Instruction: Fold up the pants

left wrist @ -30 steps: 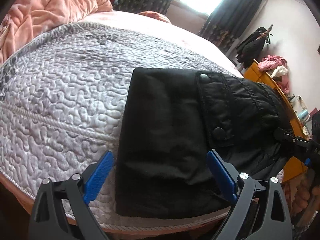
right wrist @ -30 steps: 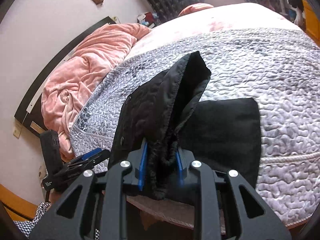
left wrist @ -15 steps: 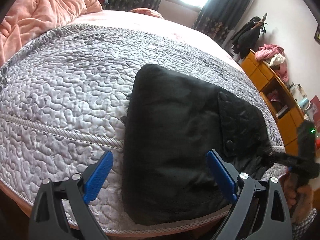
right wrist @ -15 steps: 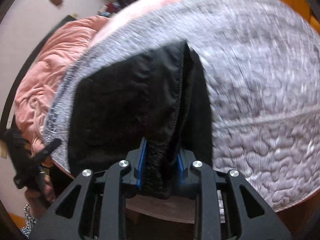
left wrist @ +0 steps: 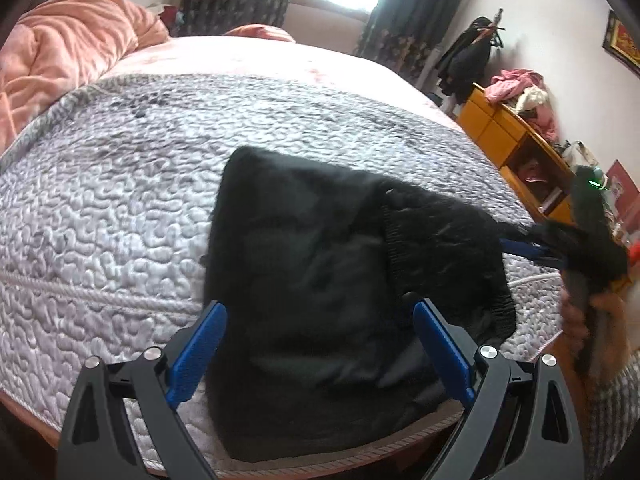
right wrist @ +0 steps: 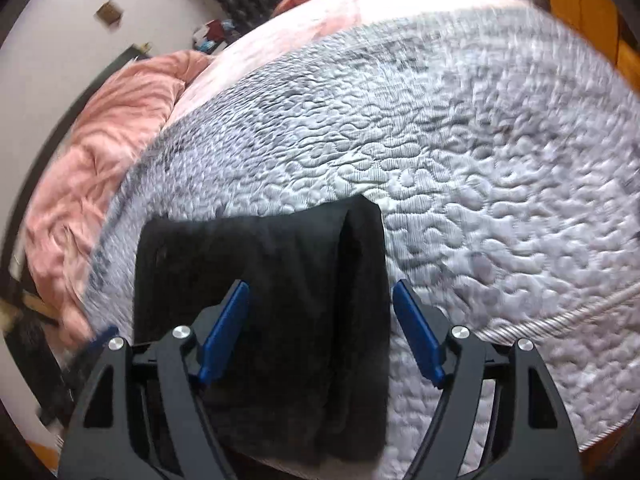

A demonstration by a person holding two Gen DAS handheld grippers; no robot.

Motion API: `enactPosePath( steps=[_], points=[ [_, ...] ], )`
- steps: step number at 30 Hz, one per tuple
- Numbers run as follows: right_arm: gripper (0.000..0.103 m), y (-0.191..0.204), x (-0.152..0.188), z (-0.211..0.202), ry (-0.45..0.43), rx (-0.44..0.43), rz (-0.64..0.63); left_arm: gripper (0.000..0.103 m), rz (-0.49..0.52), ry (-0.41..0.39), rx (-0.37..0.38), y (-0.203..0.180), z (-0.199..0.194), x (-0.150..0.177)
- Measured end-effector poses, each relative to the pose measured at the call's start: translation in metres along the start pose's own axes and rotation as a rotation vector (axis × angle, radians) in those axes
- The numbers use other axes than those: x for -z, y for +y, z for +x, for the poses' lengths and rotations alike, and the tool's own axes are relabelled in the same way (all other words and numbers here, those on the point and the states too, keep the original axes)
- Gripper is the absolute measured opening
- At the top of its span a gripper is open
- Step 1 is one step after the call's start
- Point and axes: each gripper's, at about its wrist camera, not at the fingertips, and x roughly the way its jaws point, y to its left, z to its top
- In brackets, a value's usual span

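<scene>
My right gripper (right wrist: 320, 320) has just released the pants (right wrist: 260, 300); both it and the left gripper (left wrist: 320, 344) stand apart above the folded bundle, which looks finished.

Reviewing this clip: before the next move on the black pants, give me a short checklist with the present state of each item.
1. Right claw free of fabric: ok, it is open above the pants.
2. Left claw free of fabric: ok, open, nothing between its fingers.
3. Pants lie as one compact folded stack on the quilted bedspread: ok.
4. Top layer lies flat: not ok, a raised ridge of cloth shows along the right side in the right wrist view.
5. Stack fully on the bed: cannot tell, its near end reaches the mattress edge.
6. Edges aligned: cannot tell, the views are blurred.
</scene>
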Motion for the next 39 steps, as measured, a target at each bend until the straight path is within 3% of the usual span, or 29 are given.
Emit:
enactPosePath(
  steps=[2,3,4,7,8,10,15,19,21,23,31,39],
  points=[
    [0.071,-0.009,-0.012,0.01,0.024,-0.052,0.033,0.095,0.009,-0.005,0.008,-0.004,-0.002,-0.002],
    [0.064,-0.012,-0.017,0.02,0.044,-0.06,0.045,0.095,0.011,-0.008,0.011,-0.006,-0.002,-0.004],
    [0.049,-0.013,-0.019,0.025,0.06,-0.079,0.052,0.095,0.015,-0.015,0.014,-0.008,-0.003,-0.005],
    [0.024,-0.008,-0.027,0.033,0.064,-0.118,0.047,0.095,0.034,-0.031,0.001,-0.013,-0.004,-0.008],
    [0.02,-0.007,-0.029,0.033,0.061,-0.123,0.043,0.095,0.043,-0.036,-0.004,-0.015,-0.004,-0.008],
    [0.015,0.0,-0.035,0.03,0.039,-0.111,0.019,0.095,0.058,-0.048,-0.015,-0.019,-0.004,-0.01],
    [0.014,-0.003,-0.046,0.032,0.012,-0.026,0.02,0.095,0.086,-0.066,-0.053,-0.023,-0.004,-0.013],
    [0.021,-0.006,-0.036,0.043,0.042,0.025,0.004,0.095,0.088,-0.068,-0.069,-0.022,-0.003,-0.014],
    [0.031,-0.003,-0.033,0.035,0.025,0.031,-0.01,0.095,0.086,-0.068,-0.075,-0.021,-0.003,-0.014],
    [0.05,0.0,-0.026,0.021,0.005,0.028,-0.021,0.095,0.08,-0.069,-0.072,-0.02,-0.002,-0.014],
    [0.077,-0.007,0.038,-0.02,0.003,-0.01,0.005,0.095,0.074,-0.07,-0.065,-0.023,-0.002,-0.011],
    [0.076,-0.013,0.076,-0.005,0.064,-0.059,0.051,0.097,0.095,-0.081,-0.072,-0.031,-0.008,-0.01]
  ],
)
